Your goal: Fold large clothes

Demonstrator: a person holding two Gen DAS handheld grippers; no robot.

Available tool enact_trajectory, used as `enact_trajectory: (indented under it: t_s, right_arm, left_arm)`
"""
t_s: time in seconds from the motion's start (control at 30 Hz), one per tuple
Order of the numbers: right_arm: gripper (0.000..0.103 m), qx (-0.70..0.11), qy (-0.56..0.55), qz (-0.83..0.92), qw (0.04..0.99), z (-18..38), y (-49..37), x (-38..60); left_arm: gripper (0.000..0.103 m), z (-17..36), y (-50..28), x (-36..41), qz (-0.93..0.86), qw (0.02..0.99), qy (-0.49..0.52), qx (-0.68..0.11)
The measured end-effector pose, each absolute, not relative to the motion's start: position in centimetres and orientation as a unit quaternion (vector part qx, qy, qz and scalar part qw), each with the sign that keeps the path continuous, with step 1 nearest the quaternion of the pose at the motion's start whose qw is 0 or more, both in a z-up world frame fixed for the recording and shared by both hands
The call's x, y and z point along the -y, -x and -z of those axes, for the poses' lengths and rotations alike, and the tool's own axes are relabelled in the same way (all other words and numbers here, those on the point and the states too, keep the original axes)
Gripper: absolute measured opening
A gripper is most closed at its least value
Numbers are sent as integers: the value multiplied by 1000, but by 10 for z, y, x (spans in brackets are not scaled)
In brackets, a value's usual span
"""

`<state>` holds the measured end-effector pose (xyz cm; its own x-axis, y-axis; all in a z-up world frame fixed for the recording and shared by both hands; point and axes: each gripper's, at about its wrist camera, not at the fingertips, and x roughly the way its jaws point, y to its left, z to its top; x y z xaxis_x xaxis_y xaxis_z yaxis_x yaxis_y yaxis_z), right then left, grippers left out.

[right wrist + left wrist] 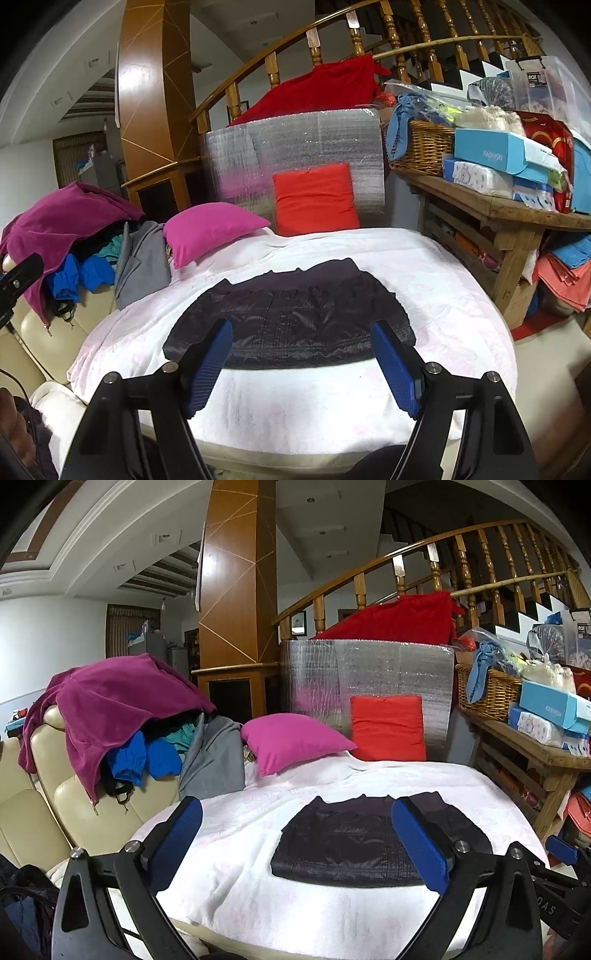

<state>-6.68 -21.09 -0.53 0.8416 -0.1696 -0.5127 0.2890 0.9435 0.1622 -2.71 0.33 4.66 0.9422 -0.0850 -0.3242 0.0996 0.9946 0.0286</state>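
A dark, shiny quilted garment (pixel 354 838) (pixel 295 321) lies folded flat on a white blanket (pixel 258 878) (pixel 436 295) spread over the couch. My left gripper (pixel 295 845) hovers above the blanket's near edge, open wide, nothing between its blue pads (pixel 177 845); the garment shows between and behind the fingers. My right gripper (pixel 301 363) is open too, held above the garment's near edge, its pads (pixel 395 369) empty. Part of the right gripper (pixel 561 853) shows at the right edge of the left wrist view.
A heap of clothes (pixel 122 709) (pixel 74 236) is piled on the cream couch back at left. A pink cushion (pixel 291 738) and a red cushion (pixel 388 727) sit behind the blanket. A wooden shelf (pixel 498 210) with boxes and a wicker basket (pixel 421 147) stands at right.
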Motion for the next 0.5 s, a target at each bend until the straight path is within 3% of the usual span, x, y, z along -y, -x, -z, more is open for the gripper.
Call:
enact_trajectory:
  t_s: [0.5]
  right_arm:
    - [80, -247, -121, 118, 954, 6, 69, 209]
  left_arm:
    - [102, -45, 32, 3, 38, 985, -27, -166]
